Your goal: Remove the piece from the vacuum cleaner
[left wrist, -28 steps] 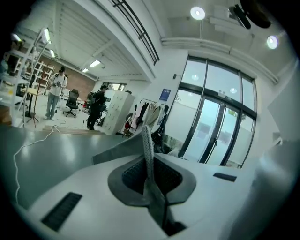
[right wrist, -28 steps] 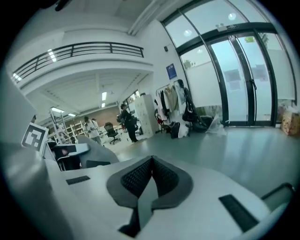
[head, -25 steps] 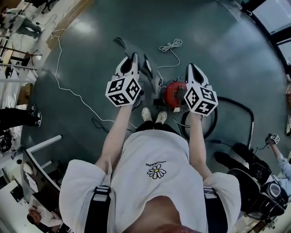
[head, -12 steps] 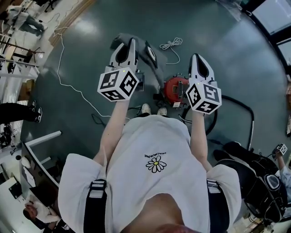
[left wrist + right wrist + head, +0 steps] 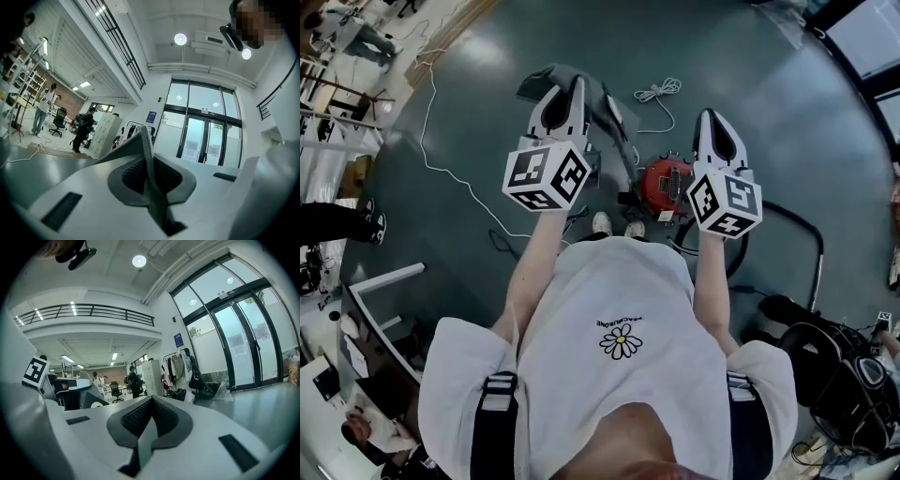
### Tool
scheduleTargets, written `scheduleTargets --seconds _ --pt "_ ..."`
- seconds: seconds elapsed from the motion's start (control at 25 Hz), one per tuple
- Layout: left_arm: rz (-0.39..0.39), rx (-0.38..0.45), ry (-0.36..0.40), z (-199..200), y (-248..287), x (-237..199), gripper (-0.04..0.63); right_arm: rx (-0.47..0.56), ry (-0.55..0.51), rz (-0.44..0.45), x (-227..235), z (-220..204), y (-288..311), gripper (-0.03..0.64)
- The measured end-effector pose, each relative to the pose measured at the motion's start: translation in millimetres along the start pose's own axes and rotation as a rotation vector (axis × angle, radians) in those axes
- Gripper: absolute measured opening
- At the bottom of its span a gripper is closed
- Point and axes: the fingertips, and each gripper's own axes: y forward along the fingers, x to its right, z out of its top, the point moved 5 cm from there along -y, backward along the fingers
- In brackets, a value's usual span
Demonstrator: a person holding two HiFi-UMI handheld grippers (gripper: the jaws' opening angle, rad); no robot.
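Left gripper clamps grey piece near red vacuum cleaner

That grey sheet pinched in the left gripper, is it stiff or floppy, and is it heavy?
Probably floppy: the grey sheet looks thin and woven, and it sags sideways from the left gripper. Likely light, since one narrow pinch holds it up. Its rough weave should resist slipping.
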Motion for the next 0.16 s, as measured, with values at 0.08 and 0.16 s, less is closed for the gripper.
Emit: scheduleTargets --seconds 0.08,0.16 --pt "0.001 0.001 -0.005 2.0 -1.5 -2.5 0.015 -0.005 -0.003 0.005 -4.6 0.6 1.3 0.011" --pt "0.002 0.002 -0.012 3.1 -3.9 -5.4 0.015 -0.011 -0.008 0.009 -9.5 0.3 1.4 0.011"
